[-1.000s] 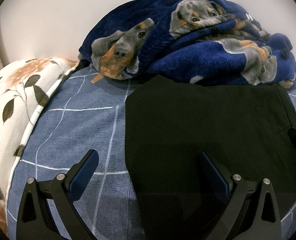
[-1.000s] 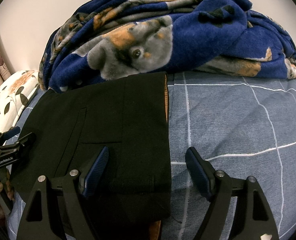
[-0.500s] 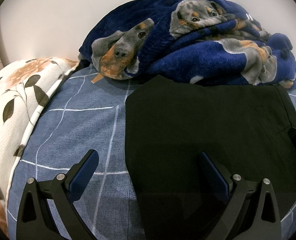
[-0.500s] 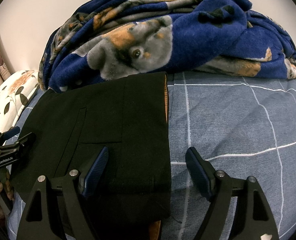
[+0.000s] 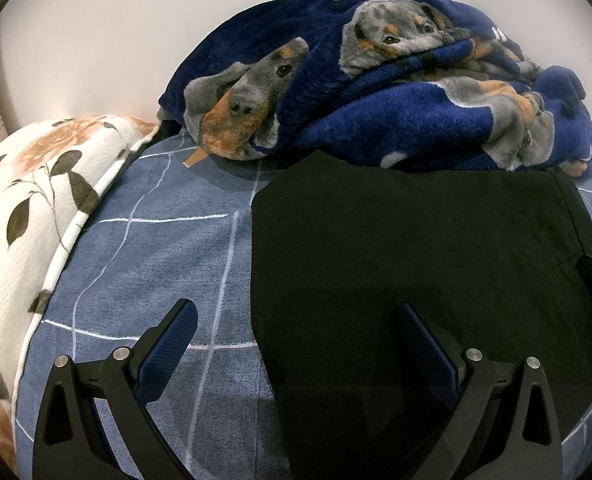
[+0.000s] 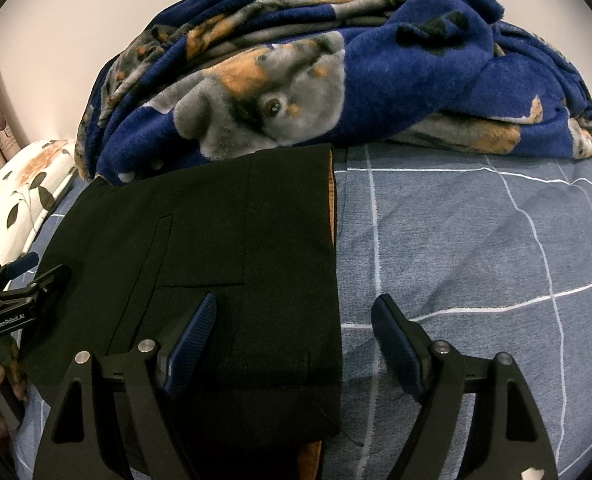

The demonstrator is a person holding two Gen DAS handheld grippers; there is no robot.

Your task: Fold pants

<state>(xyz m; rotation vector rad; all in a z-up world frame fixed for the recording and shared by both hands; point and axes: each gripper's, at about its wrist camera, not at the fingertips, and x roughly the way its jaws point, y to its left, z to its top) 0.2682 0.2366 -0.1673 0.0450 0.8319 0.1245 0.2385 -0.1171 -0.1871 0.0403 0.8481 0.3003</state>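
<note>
Black pants (image 5: pixel 416 264) lie folded flat on the blue checked bedsheet (image 5: pixel 147 264), with an orange lining showing along their right edge (image 6: pixel 330 200). My left gripper (image 5: pixel 296 320) hangs open above the pants' left edge, one finger over the sheet, the other over the fabric. My right gripper (image 6: pixel 293 324) is open too, straddling the pants' (image 6: pixel 223 240) right edge, nothing between its blue pads. The left gripper's body (image 6: pixel 19 300) shows at the left of the right wrist view, with a hand below it.
A bunched blue fleece blanket with dog faces (image 5: pixel 396 92) (image 6: pixel 316 80) lies just behind the pants against a pale wall. A white floral pillow (image 5: pixel 27 208) sits at the left. Bare sheet (image 6: pixel 476 248) stretches to the right of the pants.
</note>
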